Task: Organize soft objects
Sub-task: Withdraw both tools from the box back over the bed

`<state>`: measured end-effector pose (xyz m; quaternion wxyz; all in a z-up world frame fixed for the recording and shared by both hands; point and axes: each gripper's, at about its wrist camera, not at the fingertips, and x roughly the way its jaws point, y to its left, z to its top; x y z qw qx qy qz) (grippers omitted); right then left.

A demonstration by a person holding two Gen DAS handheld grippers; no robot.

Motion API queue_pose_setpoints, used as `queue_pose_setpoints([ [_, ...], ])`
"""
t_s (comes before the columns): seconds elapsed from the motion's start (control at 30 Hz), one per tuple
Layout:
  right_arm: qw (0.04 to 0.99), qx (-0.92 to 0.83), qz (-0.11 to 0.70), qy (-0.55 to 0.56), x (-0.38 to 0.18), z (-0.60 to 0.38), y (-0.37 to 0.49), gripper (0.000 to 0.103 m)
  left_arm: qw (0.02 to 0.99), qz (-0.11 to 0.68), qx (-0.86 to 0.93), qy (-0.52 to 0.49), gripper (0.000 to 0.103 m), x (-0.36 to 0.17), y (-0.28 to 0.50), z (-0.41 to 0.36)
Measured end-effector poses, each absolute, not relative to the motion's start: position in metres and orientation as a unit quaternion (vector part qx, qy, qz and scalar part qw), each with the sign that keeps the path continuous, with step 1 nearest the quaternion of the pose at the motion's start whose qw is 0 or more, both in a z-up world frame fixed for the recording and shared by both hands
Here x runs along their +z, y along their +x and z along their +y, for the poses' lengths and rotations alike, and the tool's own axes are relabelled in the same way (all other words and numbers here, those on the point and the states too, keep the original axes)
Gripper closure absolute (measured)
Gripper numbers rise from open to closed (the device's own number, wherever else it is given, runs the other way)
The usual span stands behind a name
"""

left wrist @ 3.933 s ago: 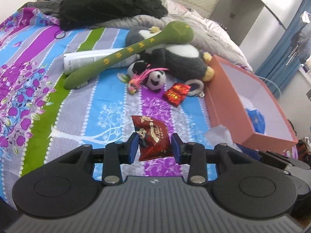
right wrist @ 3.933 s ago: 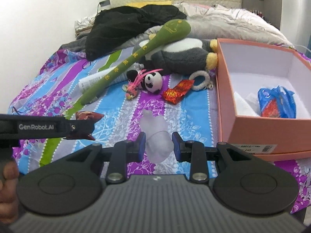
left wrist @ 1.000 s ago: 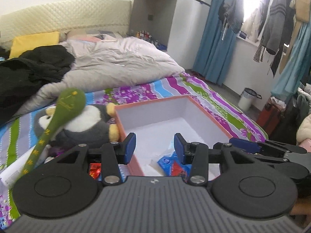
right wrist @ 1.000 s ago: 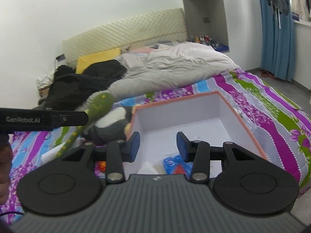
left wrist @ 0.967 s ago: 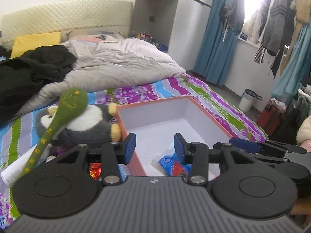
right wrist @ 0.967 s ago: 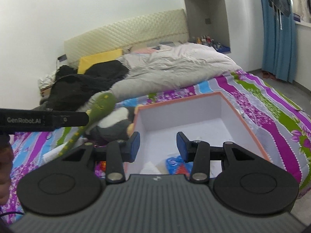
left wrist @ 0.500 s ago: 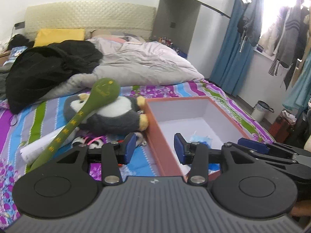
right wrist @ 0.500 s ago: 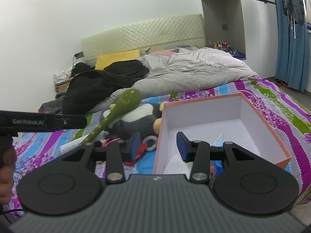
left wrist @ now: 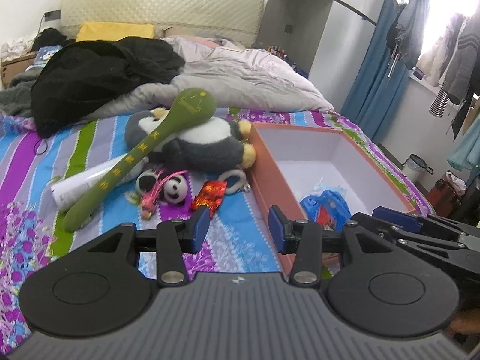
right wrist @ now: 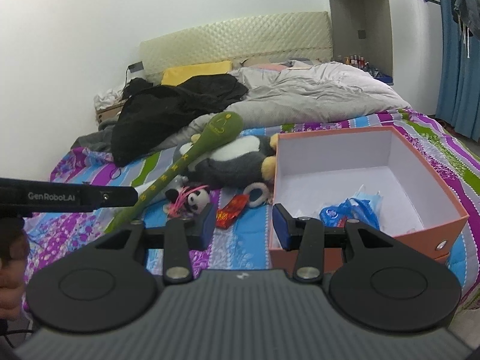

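An orange box [left wrist: 265, 168] [right wrist: 426, 228] with a white inside sits on the striped bed and holds a blue and red packet [left wrist: 325, 207] [right wrist: 351, 208]. To its left lie a grey penguin plush [left wrist: 204, 144] [right wrist: 234, 159], a long green plush spoon [left wrist: 141, 156] [right wrist: 192, 156], a small panda [left wrist: 172, 187] [right wrist: 198, 198], a red packet [left wrist: 210, 195] [right wrist: 232, 208] and a white ring [left wrist: 232, 177] [right wrist: 255, 193]. My left gripper [left wrist: 236, 228] is open and empty above the bed beside the box. My right gripper [right wrist: 244, 220] is open and empty at the box's near left corner.
A white tube [left wrist: 90, 180] lies under the green spoon. Black clothing [left wrist: 99, 72] [right wrist: 177, 105] and a grey duvet [left wrist: 240, 81] [right wrist: 315, 96] fill the far half of the bed. Blue curtains [left wrist: 372, 60] and hanging clothes [left wrist: 450, 45] stand at the right.
Both grippers have let go of what they held and stand open and empty. Both have pulled back and swung left from over the box, so the plush toys now show ahead.
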<state>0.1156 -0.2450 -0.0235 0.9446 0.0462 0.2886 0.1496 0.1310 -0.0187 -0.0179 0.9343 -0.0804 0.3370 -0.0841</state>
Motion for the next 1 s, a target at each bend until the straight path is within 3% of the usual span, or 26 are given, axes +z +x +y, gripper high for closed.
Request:
queue_pose_setpoints([
  [0.7,0.927,0.161,0.336,0.041,-0.052,-0.215,0.076,0.058,0.922,0.368,-0.029,-0.112,0.050,-0.063,0.080,0.032],
  [1.0,0.917,0.179,0.355,0.023,-0.090,-0.192,0.104,0.058,0.914,0.389,0.002,-0.117,0.049,-0.096,0.107,0.046],
])
